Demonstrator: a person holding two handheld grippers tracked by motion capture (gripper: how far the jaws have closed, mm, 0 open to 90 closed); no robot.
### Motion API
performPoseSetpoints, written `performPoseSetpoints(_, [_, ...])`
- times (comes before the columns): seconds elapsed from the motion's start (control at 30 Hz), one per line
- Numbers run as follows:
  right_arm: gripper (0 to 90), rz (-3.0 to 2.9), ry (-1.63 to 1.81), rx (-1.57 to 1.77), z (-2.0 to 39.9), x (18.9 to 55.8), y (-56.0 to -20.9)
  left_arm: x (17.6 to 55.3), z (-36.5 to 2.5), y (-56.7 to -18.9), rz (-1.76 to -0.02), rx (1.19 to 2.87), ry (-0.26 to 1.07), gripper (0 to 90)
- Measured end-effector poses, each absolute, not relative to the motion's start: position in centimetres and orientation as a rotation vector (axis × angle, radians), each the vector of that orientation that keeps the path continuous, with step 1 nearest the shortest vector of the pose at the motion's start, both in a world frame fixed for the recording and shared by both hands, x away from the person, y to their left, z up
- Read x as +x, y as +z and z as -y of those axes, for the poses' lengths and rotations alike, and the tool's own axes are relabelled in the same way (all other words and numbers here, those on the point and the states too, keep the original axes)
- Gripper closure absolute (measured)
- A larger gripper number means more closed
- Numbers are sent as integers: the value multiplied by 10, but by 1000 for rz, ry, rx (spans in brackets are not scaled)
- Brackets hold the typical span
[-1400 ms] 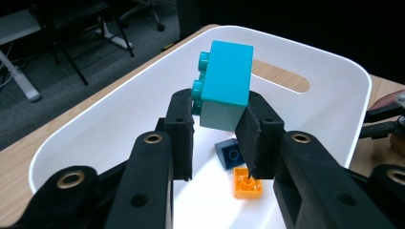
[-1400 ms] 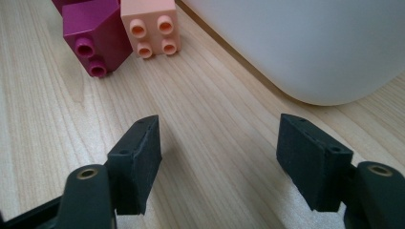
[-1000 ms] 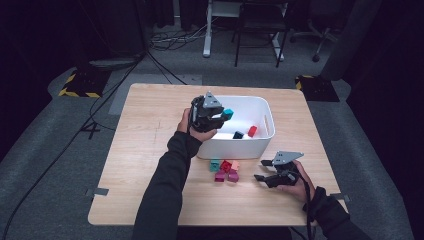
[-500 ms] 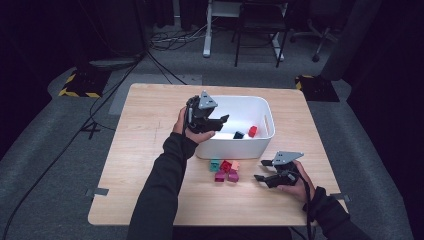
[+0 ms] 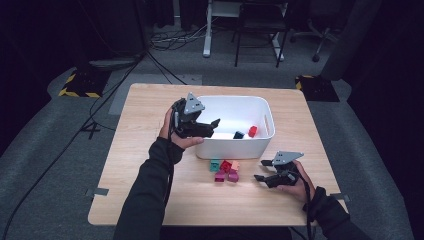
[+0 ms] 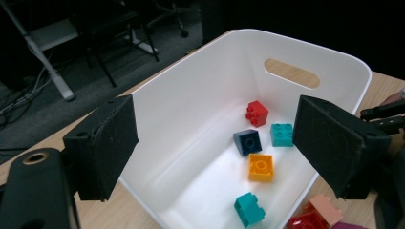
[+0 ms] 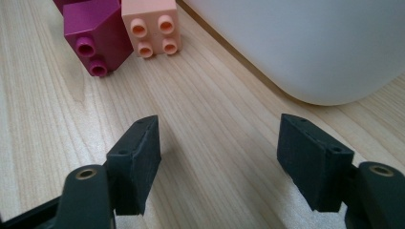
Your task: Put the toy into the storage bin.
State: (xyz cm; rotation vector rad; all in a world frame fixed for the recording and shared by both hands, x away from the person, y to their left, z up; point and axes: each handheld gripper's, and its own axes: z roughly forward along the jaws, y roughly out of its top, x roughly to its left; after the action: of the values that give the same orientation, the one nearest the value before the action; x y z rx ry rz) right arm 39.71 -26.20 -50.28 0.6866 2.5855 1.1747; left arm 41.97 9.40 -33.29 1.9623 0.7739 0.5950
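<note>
Five bricks down in the white bin (image 5: 265, 107), left gripper (image 6: 215, 148) just sprung open and empty above it, right gripper (image 7: 219, 157) spread empty, five-odd loose bricks (image 5: 225, 171) waiting at the bin's six o'clock.

Red brick (image 6: 305, 222) & magenta brick (image 7: 95, 33) cut off by pic edges

We see a wood table (image 5: 150, 185) — pale, visible grain, satin finish. The bin (image 6: 210, 95) is white plastic, smooth with a soft sheen. The bricks (image 7: 148, 28) are moulded plastic, smooth and slightly glossy. The pads (image 7: 138, 164) on the grippers look matt black and finely rough — foam-like; the arms behind them are smooth dark plastic.
</note>
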Motion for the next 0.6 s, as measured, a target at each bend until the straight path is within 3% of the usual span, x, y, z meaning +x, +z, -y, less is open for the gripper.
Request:
performPoseSetpoints(0.2, [317,-2586,1175,687,262,397,-503,408,-111,-335,-789,1959,645,161])
performPoseSetpoints(0.6, [317,-2585,1175,686,262,397,-503,376,-127,-368,-808,1979,620,165])
